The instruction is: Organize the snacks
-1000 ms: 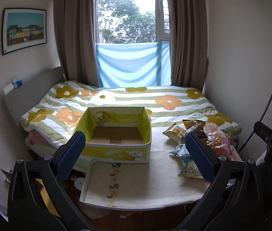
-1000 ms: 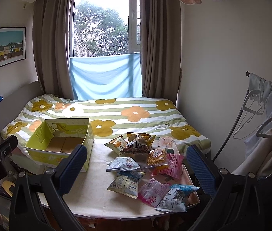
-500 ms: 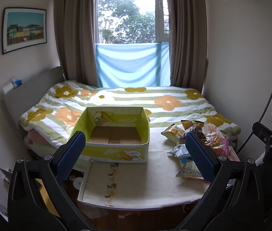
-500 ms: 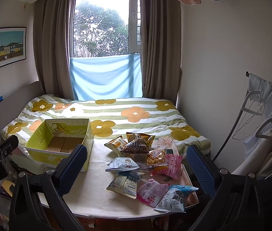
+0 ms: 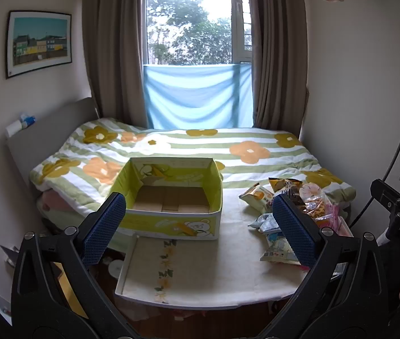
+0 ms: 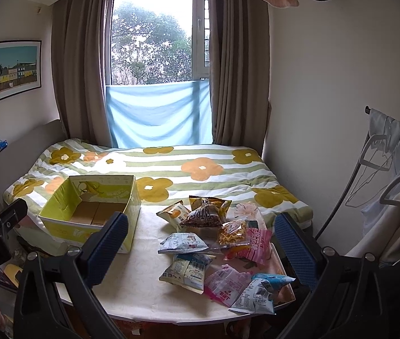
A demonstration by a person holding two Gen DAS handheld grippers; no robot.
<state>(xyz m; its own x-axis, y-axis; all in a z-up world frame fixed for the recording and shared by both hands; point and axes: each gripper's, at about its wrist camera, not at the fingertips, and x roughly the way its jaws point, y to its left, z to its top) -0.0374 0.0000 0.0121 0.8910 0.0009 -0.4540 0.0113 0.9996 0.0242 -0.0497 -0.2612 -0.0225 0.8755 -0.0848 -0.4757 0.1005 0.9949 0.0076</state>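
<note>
Nothing sorted yet: box (image 5: 171,197) empty, snacks (image 6: 214,243) all on the bench (image 6: 143,282); both my claws (image 5: 200,226) (image 6: 200,248) gape, holding nothing.

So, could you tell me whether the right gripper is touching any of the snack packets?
Apart. In the right wrist view the right gripper hangs open above the table, and the snack packets lie beyond its fingers, none between them.

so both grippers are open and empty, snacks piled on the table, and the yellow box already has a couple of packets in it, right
Not quite: the yellow box holds no packets. The left wrist view shows only its bare cardboard bottom. The rest stands: the left gripper and right gripper have their jaws wide apart with nothing between them, and the snacks lie piled on the table beside the box.
</note>
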